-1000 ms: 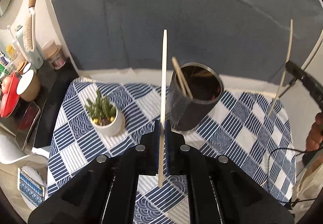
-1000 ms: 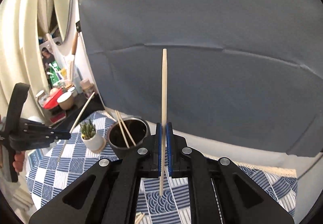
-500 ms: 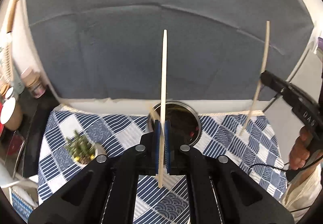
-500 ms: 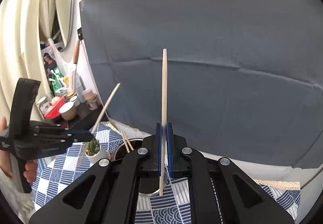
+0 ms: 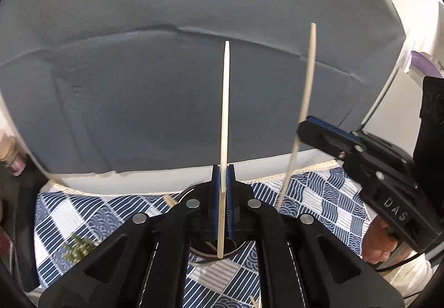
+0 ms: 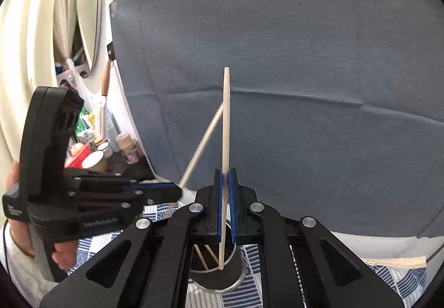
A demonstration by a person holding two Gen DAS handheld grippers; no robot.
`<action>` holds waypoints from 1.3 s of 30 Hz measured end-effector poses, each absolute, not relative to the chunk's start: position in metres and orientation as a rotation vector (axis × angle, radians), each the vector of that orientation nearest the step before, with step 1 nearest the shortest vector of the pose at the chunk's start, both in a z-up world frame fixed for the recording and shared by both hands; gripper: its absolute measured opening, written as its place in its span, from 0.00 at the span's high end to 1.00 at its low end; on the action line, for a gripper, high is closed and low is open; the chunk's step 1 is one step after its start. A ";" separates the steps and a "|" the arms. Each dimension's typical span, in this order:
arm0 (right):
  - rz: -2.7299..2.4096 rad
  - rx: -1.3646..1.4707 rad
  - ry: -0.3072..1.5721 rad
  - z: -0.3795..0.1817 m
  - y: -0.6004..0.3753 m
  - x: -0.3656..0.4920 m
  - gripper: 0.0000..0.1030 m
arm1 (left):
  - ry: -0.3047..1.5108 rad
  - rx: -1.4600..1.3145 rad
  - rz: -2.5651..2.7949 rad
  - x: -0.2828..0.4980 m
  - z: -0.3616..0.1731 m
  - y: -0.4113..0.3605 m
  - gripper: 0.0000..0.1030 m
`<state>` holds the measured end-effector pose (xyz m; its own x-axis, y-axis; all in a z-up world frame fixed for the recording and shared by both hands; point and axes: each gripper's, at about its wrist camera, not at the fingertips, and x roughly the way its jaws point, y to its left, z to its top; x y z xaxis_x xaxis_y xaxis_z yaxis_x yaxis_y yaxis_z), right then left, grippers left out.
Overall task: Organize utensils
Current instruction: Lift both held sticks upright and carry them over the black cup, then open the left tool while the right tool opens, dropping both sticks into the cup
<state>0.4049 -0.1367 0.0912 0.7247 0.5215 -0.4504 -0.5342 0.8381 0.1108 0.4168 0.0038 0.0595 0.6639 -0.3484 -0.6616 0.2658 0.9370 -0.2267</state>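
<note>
Two chopsticks are in the air, one per gripper. In the left wrist view, our left gripper has its jaws pinching a chopstick low on its shaft, so most of the length stands above the pads while the short lower end hangs over the cup, whose rim peeks out beneath the jaws. To the right, the right gripper clamps a second chopstick, tilted, above the checked cloth.

In the right wrist view, that second chopstick stands nearly upright in our closed jaws, its lower tip inside the cup's mouth, where we count at least two more sticks leaning. The left gripper sits at the left with its stick slanting toward ours.

We judge these sticks light, stiff and smooth, prone to pivot or slip in a narrow pinch. A hold near the middle would steady them; ours sits low, so the tall end may swing.
</note>
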 end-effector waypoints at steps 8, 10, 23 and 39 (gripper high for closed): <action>0.567 -0.014 0.502 0.076 -0.123 0.417 0.96 | 0.763 -0.148 -0.444 0.430 0.042 0.007 0.95; 0.563 -0.011 0.510 0.070 -0.121 0.421 0.96 | 0.761 -0.152 -0.450 0.433 0.038 0.008 0.95; 0.551 0.001 0.569 0.039 -0.107 0.435 0.96 | 0.737 -0.213 -0.543 0.444 0.008 0.011 0.95; 0.544 -0.014 0.648 0.009 -0.106 0.427 0.96 | 0.765 -0.181 -0.538 0.423 -0.020 0.012 0.95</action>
<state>0.4270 -0.1062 0.0089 0.6628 0.4773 -0.5770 -0.4859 0.8604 0.1536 0.4228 0.0124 -0.0203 0.5944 -0.5245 -0.6097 0.3963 0.8507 -0.3454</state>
